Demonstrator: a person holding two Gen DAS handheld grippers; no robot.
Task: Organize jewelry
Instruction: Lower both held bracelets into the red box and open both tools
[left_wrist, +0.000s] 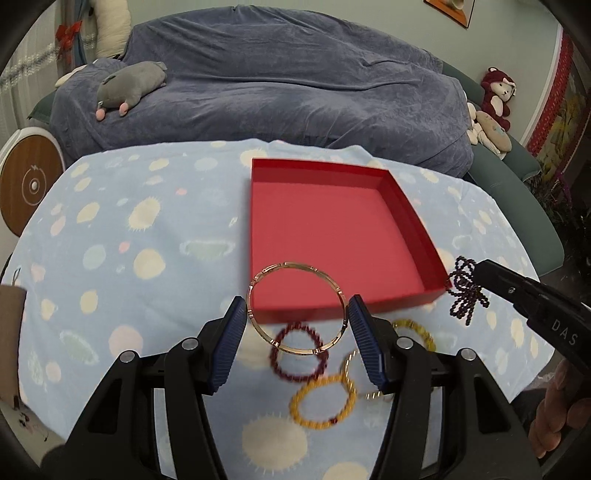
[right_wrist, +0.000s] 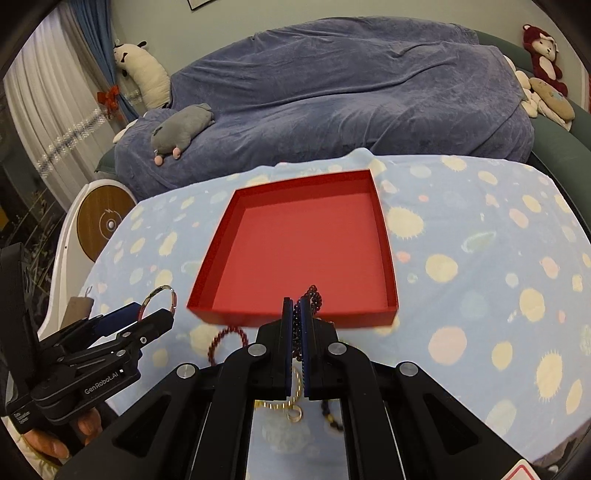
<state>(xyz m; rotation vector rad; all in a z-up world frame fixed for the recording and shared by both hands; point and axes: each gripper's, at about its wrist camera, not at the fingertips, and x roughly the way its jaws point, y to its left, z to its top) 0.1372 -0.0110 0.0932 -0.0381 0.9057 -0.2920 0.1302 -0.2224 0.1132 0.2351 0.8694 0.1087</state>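
Left gripper (left_wrist: 297, 325) clamping bangle (left_wrist: 297, 308) across its width, half spread; right gripper (right_wrist: 296, 325) pinching dark bead strand (right_wrist: 314, 295), jaws closed on it. Box (left_wrist: 402, 206) lying just ahead of both — carrying loads over near wall, lowering before releasing. Left view alone showing yellow bracelet (left_wrist: 323, 402), red bracelet (left_wrist: 299, 350) beneath gripper.

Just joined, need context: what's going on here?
A person with two handheld grippers is sorting jewelry into an empty red box. The left gripper clamps a gold bangle; the right gripper is shut on a dark bead strand. Several bracelets remain on the spotted cloth.
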